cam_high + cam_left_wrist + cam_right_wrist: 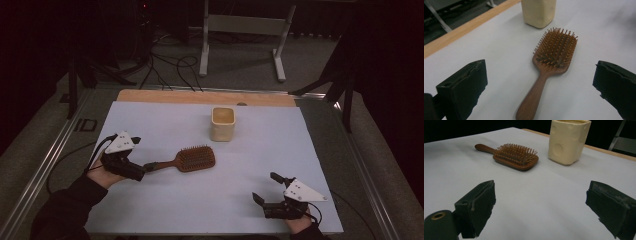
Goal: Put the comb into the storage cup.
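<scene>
1. My right gripper sits at the near right of the white mat, jaws wide apart, empty.
2. My left gripper gapes either side of the hairbrush handle end, not clamping it.
3. Hairbrush lies flat mid-mat, bristles up.
4. Cream cup stands upright just beyond the brush head.

We see dim, bluish light; the pale bench is lit evenly, its surroundings sink into black, shadows soft, detail grainy
</scene>
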